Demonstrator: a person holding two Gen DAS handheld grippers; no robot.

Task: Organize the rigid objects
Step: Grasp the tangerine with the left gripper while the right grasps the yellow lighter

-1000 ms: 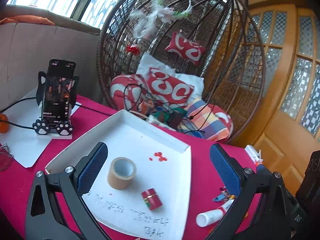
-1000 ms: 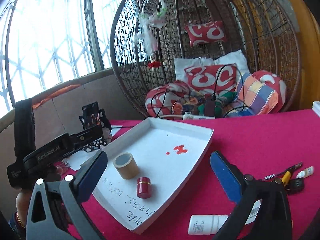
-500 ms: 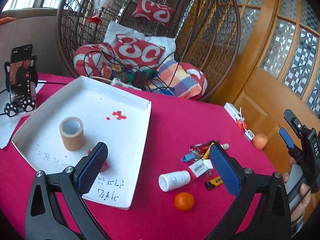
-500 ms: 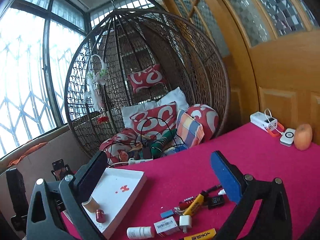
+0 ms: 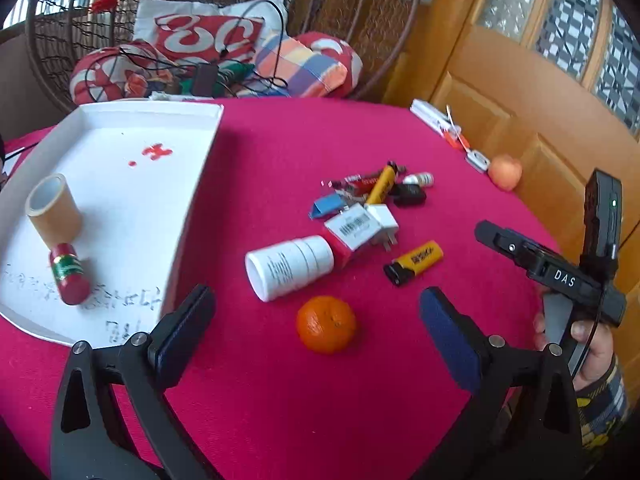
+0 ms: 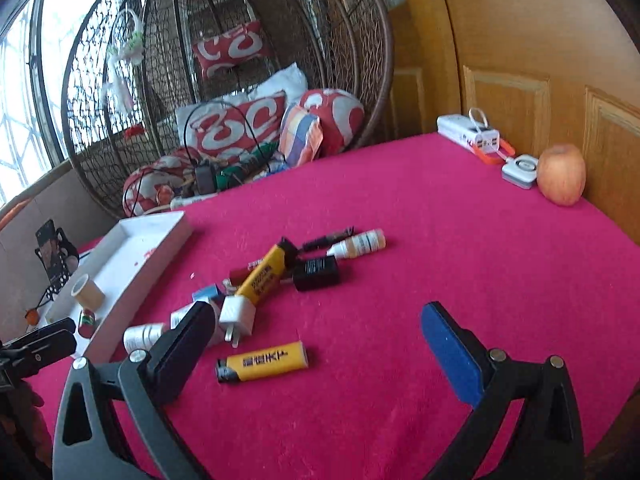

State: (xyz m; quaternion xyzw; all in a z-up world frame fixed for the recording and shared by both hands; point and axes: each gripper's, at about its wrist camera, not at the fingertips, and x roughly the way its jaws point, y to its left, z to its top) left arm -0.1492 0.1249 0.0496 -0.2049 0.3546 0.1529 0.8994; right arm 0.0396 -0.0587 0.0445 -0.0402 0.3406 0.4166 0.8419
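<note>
Both hand-held grippers gape empty above a yellow lighter point(image 6: 262, 361) with black cap.

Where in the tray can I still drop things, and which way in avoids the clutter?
The white tray is bare across its middle and far end, beyond the tape roll and red cylinder at its near left. Bare cloth also lies between the tray's right wall and the white bottle. It is crowded around the charger and lighters.
</note>
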